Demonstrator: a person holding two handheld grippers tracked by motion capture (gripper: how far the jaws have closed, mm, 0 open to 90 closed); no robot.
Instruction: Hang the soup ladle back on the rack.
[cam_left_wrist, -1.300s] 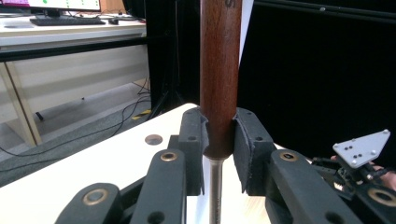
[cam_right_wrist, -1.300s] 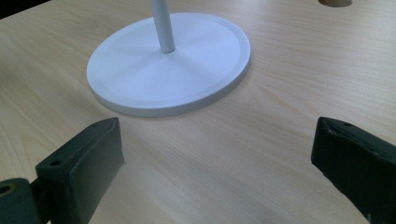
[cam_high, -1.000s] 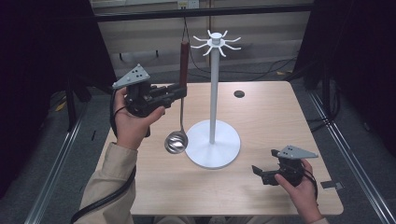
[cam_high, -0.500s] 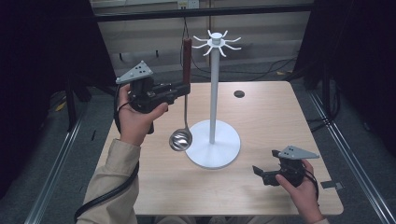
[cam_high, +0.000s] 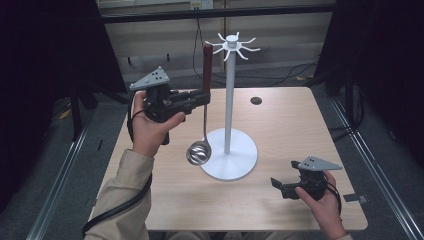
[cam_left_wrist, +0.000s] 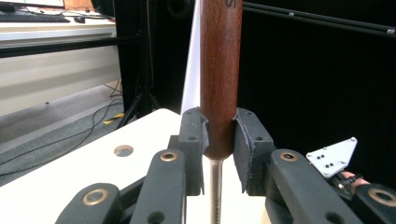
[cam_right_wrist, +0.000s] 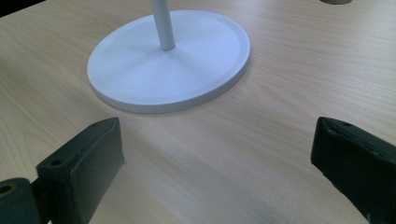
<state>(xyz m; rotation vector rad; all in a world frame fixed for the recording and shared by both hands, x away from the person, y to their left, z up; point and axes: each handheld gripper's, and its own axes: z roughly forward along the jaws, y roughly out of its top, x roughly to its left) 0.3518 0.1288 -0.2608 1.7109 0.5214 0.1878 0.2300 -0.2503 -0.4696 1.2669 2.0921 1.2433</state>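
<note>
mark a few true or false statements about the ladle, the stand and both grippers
1. The left gripper is shut on the ladle by its wooden handle. True.
2. The ladle hangs from a hook of the stand. False: the gripper holds it upright beside the pole, bowl down.
3. The right gripper has open jaws with nothing between them. True.
4. The right gripper rests on the stand's round base. False: it sits low over the table, apart from the base.
</note>
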